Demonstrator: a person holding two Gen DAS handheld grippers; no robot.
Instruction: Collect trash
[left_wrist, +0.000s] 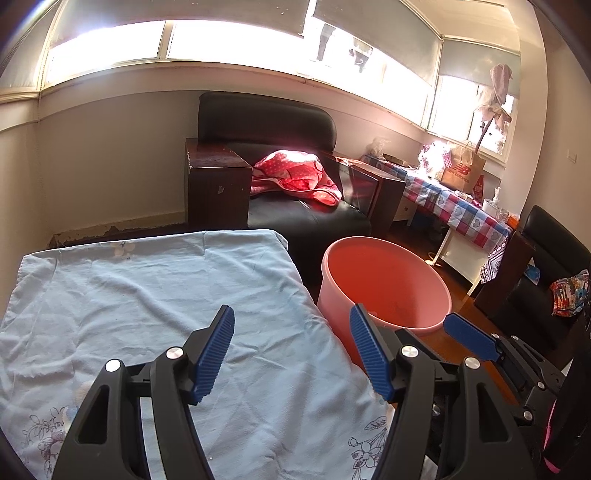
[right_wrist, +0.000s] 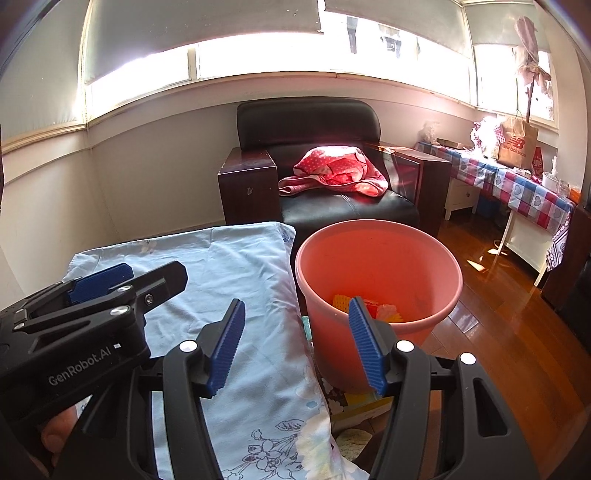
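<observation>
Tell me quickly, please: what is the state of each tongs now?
Left tongs: open, holding nothing, above the blue cloth.
Right tongs: open, holding nothing, near the pink bucket.

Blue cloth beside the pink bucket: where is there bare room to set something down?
The blue cloth lies bare from its far edge by the armchair to the left claw. The pink bucket already holds scraps. Tightest where both claws sit side by side, right claw.
</observation>
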